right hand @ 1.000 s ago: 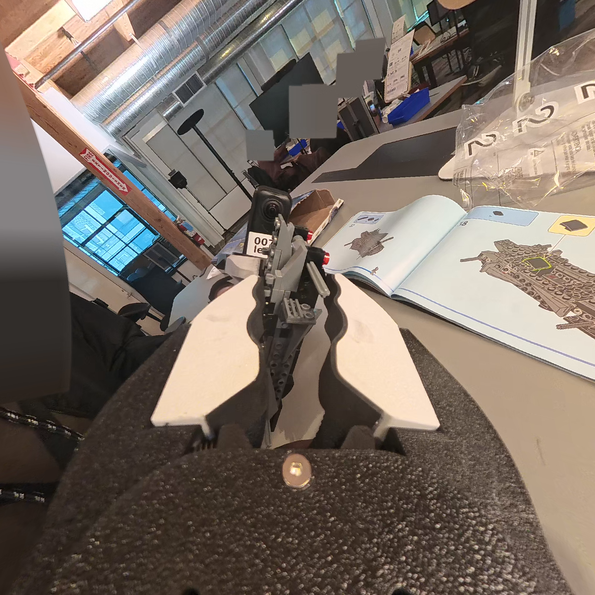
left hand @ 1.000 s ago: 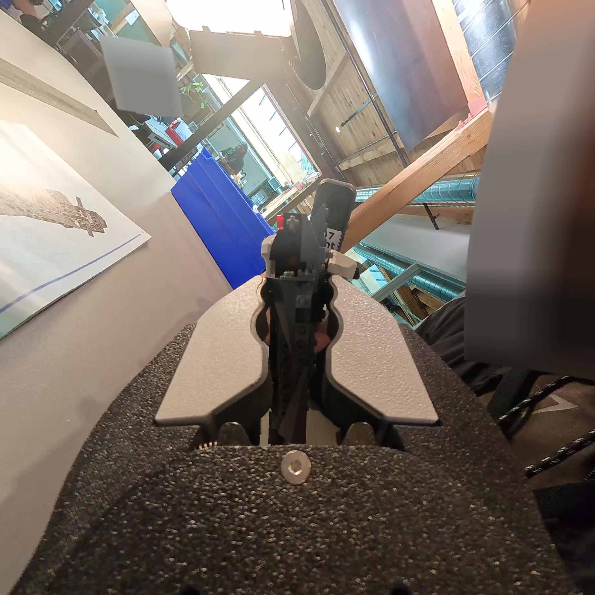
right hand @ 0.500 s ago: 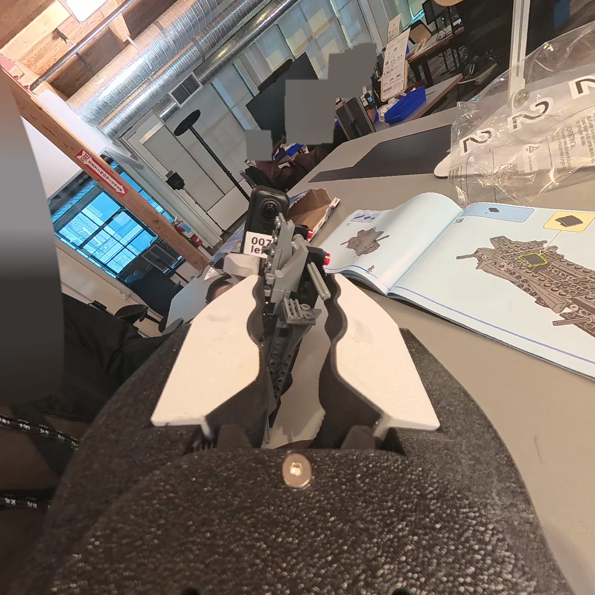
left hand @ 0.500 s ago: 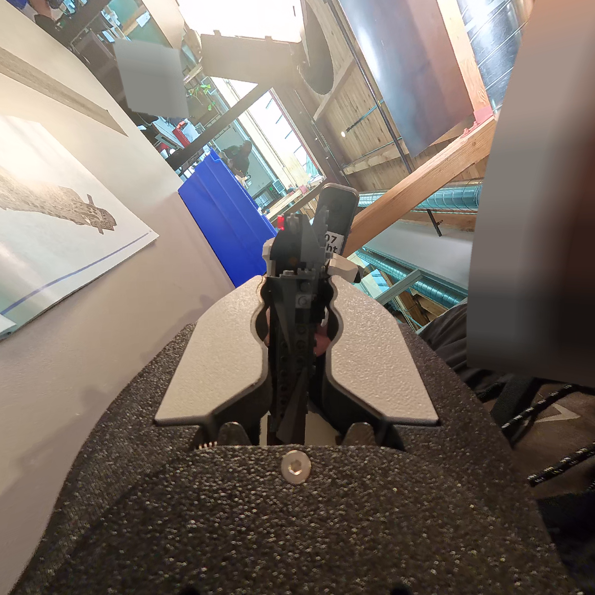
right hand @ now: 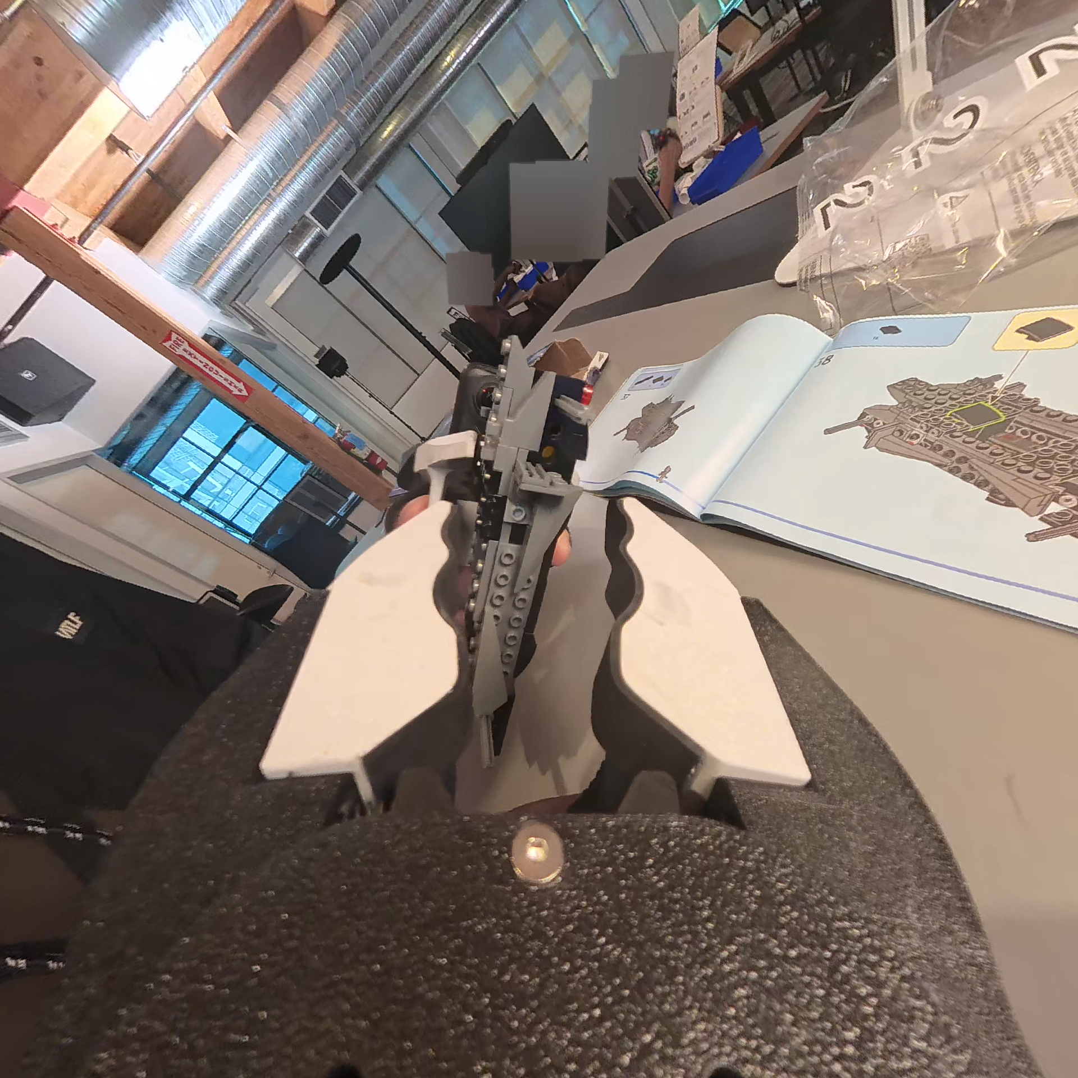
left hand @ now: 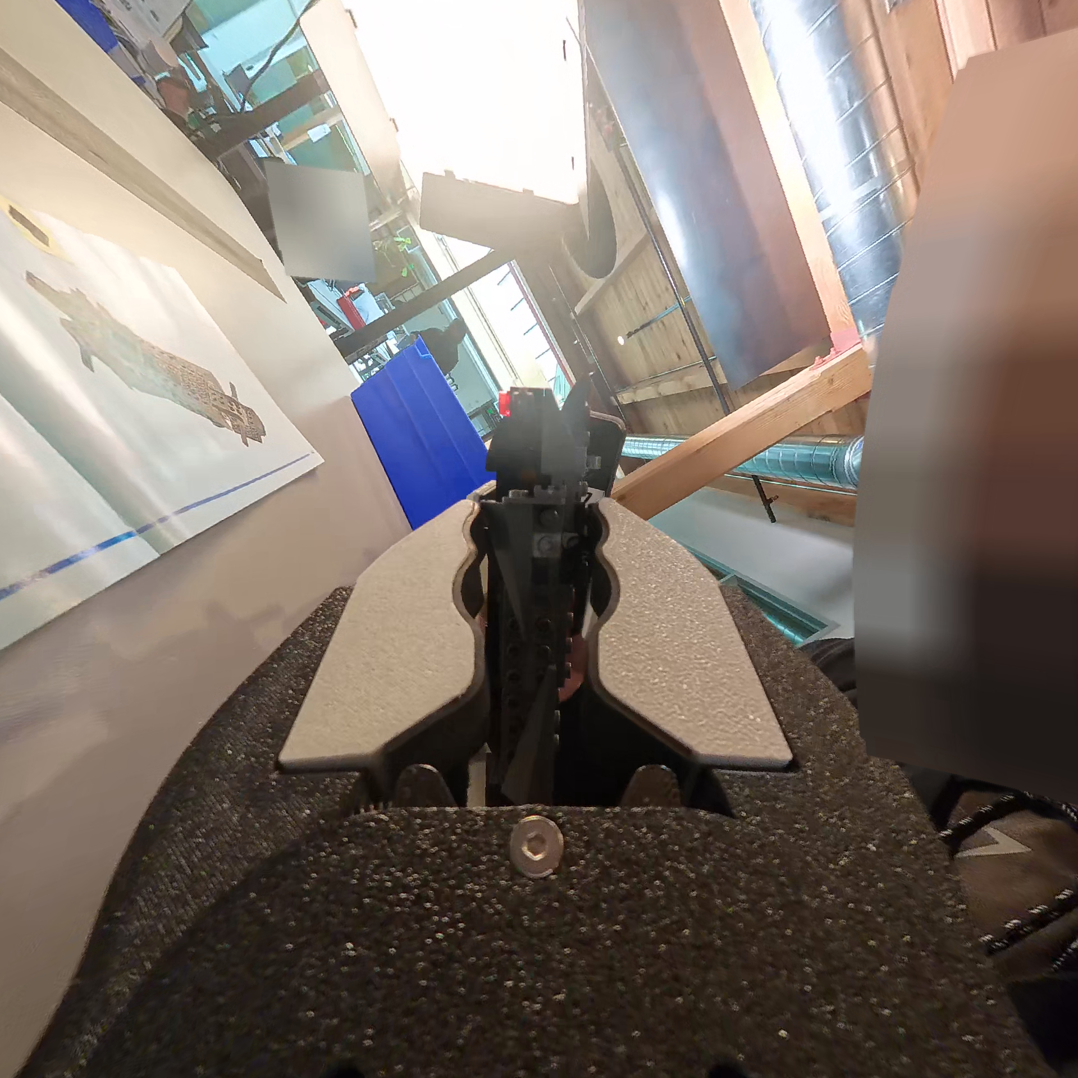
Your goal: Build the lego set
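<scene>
A dark grey brick model (left hand: pixel 521 583) with a small red piece at its far end is gripped between the pads of my left gripper (left hand: pixel 534 513), which is shut on it. It is held in the air beside the table. In the right wrist view the same model (right hand: pixel 513 583) stands between the fingers of my right gripper (right hand: pixel 534 513). These jaws are apart, and a clear gap shows between the right-hand pad (right hand: pixel 627 542) and the model, so this gripper is open. The two grippers face each other. A finger of the left gripper (right hand: pixel 440 461) shows beyond the model.
An open instruction booklet (right hand: pixel 816 466) lies on the grey table (right hand: pixel 875 729), and also shows in the left wrist view (left hand: pixel 116 408). Clear plastic bags (right hand: pixel 962 175) lie behind it. A blue bin (left hand: pixel 420 443) stands on the table. A small cardboard box (right hand: pixel 569 353) sits farther back. Both grippers' tips are close together, under 4 cm apart.
My right gripper's jaws have opened and let go of the model. The left gripper still grips it. Both views have tilted and shifted a little.
</scene>
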Action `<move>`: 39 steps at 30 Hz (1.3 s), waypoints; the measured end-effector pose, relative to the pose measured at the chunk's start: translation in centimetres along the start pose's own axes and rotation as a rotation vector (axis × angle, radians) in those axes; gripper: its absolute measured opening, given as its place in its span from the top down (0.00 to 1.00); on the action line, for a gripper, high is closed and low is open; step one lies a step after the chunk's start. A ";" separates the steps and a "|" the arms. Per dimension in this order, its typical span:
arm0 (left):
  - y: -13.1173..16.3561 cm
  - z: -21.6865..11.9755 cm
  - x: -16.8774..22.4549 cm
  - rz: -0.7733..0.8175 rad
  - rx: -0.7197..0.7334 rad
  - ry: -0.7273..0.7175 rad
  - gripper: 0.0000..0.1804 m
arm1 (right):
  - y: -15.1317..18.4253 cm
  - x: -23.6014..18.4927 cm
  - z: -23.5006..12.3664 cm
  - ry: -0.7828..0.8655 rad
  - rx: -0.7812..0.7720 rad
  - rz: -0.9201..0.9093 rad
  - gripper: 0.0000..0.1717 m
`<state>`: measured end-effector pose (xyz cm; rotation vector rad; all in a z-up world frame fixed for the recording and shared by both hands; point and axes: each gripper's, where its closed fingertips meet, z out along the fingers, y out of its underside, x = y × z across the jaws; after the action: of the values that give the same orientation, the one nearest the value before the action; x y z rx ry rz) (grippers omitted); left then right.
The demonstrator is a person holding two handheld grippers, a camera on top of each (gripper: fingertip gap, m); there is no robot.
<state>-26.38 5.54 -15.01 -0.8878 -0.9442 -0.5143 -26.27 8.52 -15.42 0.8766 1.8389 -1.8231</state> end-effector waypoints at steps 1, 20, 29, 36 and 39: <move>0.0 0.0 0.0 0.003 -0.002 -0.003 0.81 | 0.0 0.0 0.0 -0.002 0.001 0.000 0.73; 0.1 0.1 -0.2 0.005 -0.005 -0.013 0.81 | 1.1 -0.1 0.5 -0.043 -0.042 0.038 0.75; 0.2 0.3 -0.4 0.007 -0.013 -0.032 0.81 | 2.2 0.1 0.5 -0.071 -0.110 0.105 0.85; 0.6 0.6 -0.7 -0.009 -0.046 -0.044 0.76 | 2.4 0.9 0.0 -0.039 -0.120 0.194 0.87; 1.0 0.8 -1.0 -0.011 -0.075 -0.067 0.71 | 2.8 1.3 -0.3 -0.005 -0.131 0.233 0.86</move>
<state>-26.59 6.72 -16.08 -0.9732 -0.9964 -0.5348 -25.29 8.86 -18.34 0.9910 1.7488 -1.5445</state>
